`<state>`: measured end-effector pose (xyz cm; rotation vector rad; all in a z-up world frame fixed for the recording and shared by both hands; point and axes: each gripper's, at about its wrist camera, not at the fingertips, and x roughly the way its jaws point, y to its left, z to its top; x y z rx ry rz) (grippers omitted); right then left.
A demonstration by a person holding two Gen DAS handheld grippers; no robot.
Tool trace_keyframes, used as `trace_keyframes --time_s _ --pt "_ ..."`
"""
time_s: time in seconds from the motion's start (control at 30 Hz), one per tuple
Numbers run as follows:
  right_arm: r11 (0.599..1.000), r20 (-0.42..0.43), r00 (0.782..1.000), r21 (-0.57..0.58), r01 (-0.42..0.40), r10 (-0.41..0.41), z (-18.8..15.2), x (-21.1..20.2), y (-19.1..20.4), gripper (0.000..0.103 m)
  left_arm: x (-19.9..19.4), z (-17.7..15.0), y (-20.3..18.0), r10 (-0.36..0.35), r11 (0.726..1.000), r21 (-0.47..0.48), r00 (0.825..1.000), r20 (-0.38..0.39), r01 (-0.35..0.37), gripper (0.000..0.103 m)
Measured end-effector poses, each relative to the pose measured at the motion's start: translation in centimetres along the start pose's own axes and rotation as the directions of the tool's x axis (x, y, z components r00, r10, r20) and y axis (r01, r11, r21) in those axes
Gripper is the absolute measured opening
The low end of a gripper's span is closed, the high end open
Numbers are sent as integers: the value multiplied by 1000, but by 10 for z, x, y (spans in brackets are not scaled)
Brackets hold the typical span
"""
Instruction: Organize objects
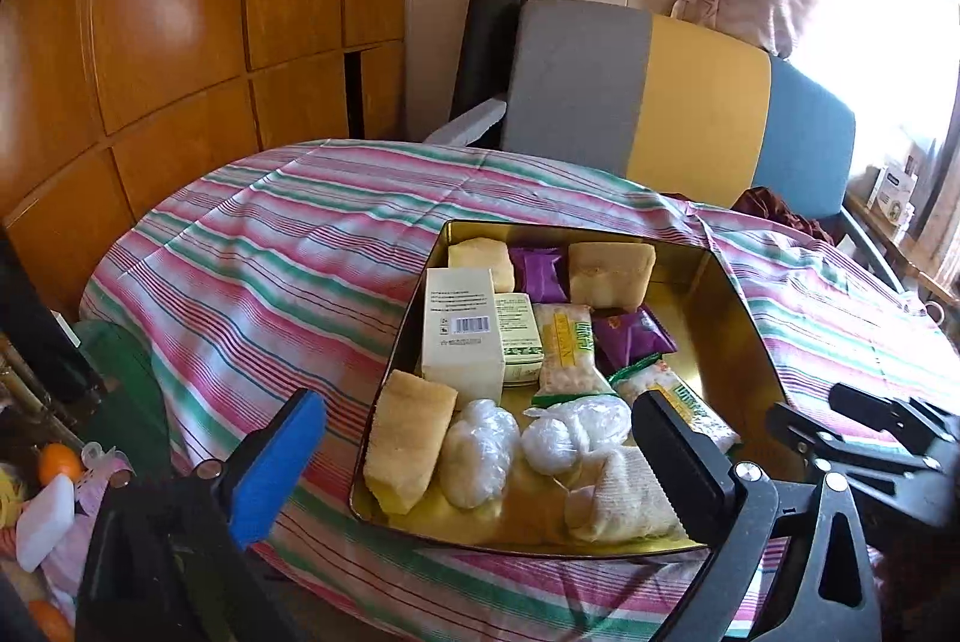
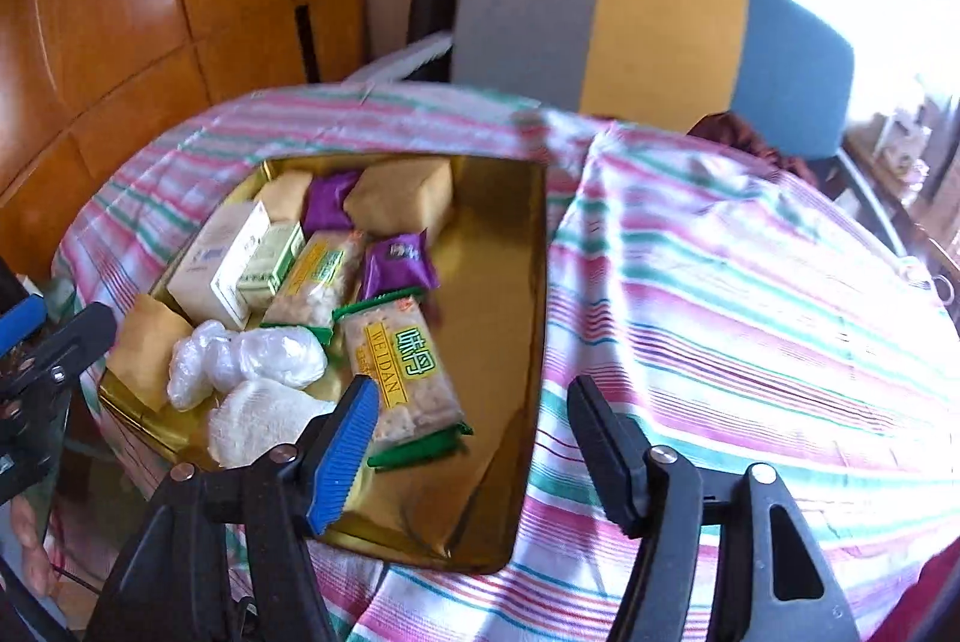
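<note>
1. Resting on a table covered by a striped cloth [image 1: 270, 246], a gold tin tray [image 1: 729, 318] holds all the items to be organized.
2. Far row in the tray: a tan wrapped block [image 1: 483, 261], a purple packet [image 1: 540, 273] and a second tan wrapped block [image 1: 612, 273].
3. Middle row: a tall cream box [image 1: 462, 336] standing at the left wall, a green-printed box [image 1: 519, 336] just beside it, a clear snack pack [image 1: 570, 348] and another purple packet [image 1: 639, 333].
4. Near row: a third tan block [image 1: 408, 447] at the left, two plastic-wrapped white bundles [image 1: 480, 453], and a white textured packet [image 1: 624, 492] at the near edge.
5. A snack pack printed "WEIDAN" [image 2: 405, 372] lies flat near the tray's middle, green-trimmed at both ends.
6. Left gripper [image 1: 480, 468]: jaws spread wide over the near row, nothing between the pads.
7. Right gripper [image 2: 474, 453]: jaws apart, hanging over the tray's near right part; the blue pad [image 2: 345, 453] overlaps the "WEIDAN" pack in view, with no grip on it.
8. A grey, yellow and blue chair back [image 1: 678, 102] stands beyond the table.
</note>
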<state>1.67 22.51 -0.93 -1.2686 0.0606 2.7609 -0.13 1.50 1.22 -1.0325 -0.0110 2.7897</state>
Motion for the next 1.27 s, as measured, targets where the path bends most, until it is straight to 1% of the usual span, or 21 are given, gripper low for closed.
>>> trace_keyframes --time_s 0.1,0.2,0.3,0.33,0.5,0.6,1.07,1.27 --pt "1000 50 999 13 14 -15 -5 -13 -1 69 -4 -1 -4 -26 1000 -6 1000 -3 26 103" --pt "1000 54 998 10 13 -14 -5 -16 0 69 -9 -1 -8 -49 999 0 999 5 49 103" --pt "1000 53 999 12 12 -13 -4 -16 1 69 -12 -1 -12 -31 999 9 999 9 31 103" --pt "1000 54 998 12 13 -13 -4 -16 1 69 -13 -2 -12 -32 999 2 999 12 32 103" --pt "1000 57 998 12 14 -15 -3 -17 4 69 -12 -2 -7 22 999 -24 1000 10 -21 103" --pt "1000 55 998 8 12 -12 -3 -16 5 69 -12 -3 -4 32 999 -29 999 9 -31 103" --pt "1000 54 999 -10 5 -4 -2 -15 13 69 -10 -4 1 39 999 -21 999 17 -39 103" --pt "1000 53 999 -14 -4 5 -2 -14 15 69 -6 -5 0 23 1000 -15 1000 0 -23 103"
